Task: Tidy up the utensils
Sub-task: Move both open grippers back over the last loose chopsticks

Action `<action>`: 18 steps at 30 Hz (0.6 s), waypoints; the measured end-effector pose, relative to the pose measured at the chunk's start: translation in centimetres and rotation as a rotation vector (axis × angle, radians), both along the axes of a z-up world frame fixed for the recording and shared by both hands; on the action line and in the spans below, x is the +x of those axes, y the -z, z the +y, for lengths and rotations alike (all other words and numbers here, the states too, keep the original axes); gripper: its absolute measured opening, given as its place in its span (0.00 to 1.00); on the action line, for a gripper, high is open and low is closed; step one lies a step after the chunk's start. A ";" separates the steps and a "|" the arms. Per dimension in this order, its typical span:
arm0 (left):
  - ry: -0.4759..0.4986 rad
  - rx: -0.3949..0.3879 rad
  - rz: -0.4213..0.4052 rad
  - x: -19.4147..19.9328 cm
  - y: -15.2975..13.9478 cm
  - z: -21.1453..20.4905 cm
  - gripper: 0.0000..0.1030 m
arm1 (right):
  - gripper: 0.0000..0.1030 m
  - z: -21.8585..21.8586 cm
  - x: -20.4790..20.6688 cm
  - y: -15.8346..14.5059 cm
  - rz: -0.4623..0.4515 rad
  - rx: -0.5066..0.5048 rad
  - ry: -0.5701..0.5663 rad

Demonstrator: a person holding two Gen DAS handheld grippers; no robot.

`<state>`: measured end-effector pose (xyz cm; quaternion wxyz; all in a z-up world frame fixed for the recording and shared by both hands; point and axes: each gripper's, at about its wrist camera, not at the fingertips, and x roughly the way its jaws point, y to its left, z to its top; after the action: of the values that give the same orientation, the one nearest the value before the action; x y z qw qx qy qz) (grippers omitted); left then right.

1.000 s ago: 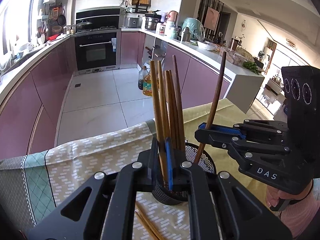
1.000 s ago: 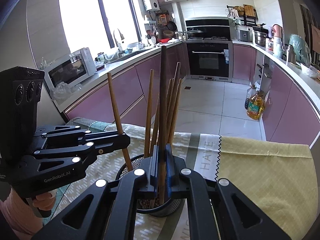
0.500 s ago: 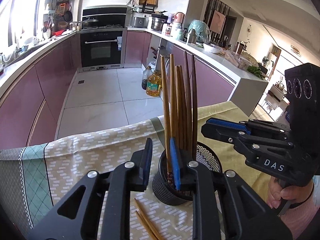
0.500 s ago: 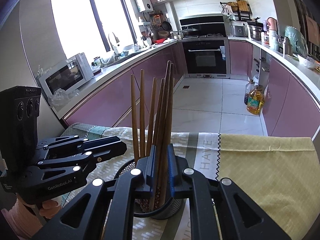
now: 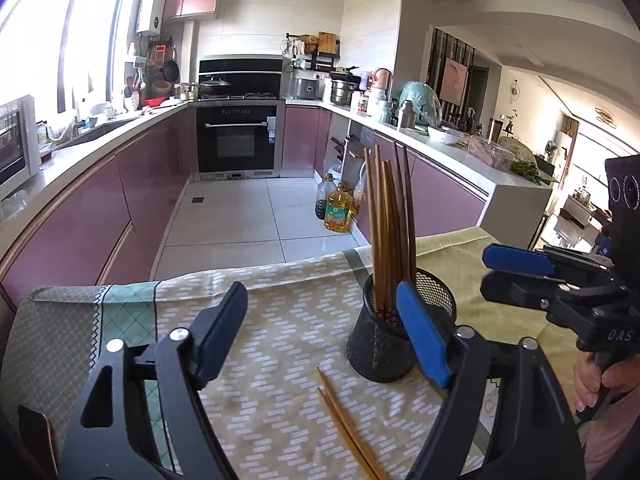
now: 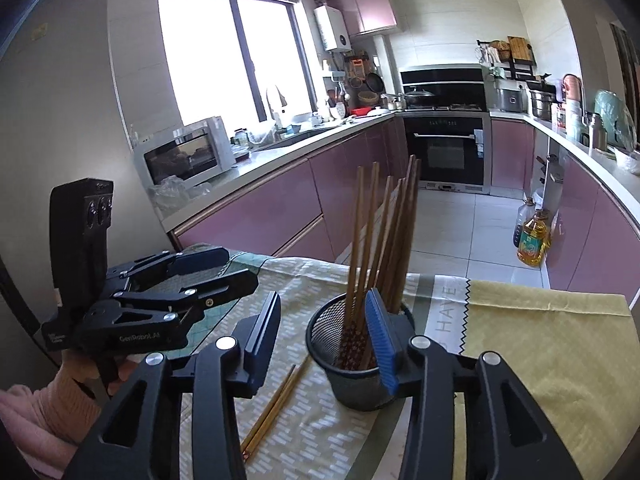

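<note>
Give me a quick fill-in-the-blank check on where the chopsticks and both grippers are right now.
1. The upright chopsticks stand in a black mesh ____.
2. Two loose chopsticks lie flat on the ____, beside the holder.
3. The left gripper has its jaws ____, with nothing between them.
4. The right gripper holds ____ between its jaws, which have just been opening.

Missing words: holder; tablecloth; open; nothing
</note>
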<state>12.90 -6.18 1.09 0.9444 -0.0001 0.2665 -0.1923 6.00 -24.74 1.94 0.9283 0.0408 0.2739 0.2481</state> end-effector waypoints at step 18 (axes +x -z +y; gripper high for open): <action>-0.148 0.052 0.068 -5.0 5.5 5.2 0.95 | 0.46 7.4 -2.5 11.1 0.273 -0.142 -0.115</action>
<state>7.91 -0.94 -4.42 0.9461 -0.0020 0.3026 -0.1151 3.48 -17.30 -9.14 0.8673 -0.0072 0.4162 0.2731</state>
